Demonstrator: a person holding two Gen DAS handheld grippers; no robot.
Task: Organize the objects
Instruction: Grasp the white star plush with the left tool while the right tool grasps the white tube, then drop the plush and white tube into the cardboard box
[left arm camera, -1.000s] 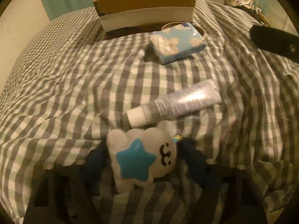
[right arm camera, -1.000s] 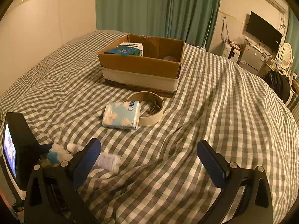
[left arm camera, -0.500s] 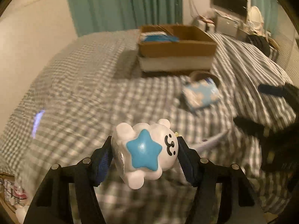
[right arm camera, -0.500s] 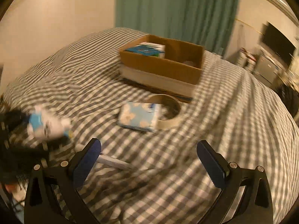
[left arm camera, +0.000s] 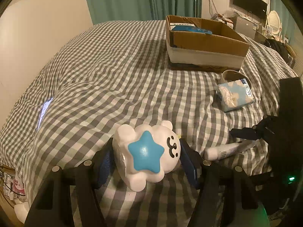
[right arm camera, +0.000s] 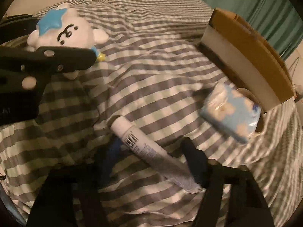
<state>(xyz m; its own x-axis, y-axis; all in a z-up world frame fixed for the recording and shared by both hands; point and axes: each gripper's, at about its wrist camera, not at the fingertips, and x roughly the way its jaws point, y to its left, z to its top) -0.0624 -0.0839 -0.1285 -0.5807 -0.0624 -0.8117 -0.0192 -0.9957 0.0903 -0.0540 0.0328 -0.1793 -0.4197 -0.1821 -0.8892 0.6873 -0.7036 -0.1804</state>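
My left gripper (left arm camera: 146,156) is shut on a white toy with a blue star (left arm camera: 147,151) and holds it above the checked bedspread; the toy also shows in the right wrist view (right arm camera: 64,28). My right gripper (right arm camera: 153,151) is open and low over the bed, its fingers on either side of a white tube (right arm camera: 151,151) that lies on the cloth. The tube also shows in the left wrist view (left arm camera: 227,149). A blue tissue pack (left arm camera: 234,96) lies beside a tape ring (left arm camera: 232,74). A cardboard box (left arm camera: 204,43) stands at the far side.
The box holds a blue and white package (left arm camera: 189,27). A lit phone (left arm camera: 44,111) lies at the bed's left side. Green curtains (left arm camera: 144,0) hang behind the bed, with a TV (left arm camera: 250,4) and clutter at the back right.
My left gripper has lifted the toy off the bed. My right gripper has swung down and left over the tube, which now lies between its open fingers.
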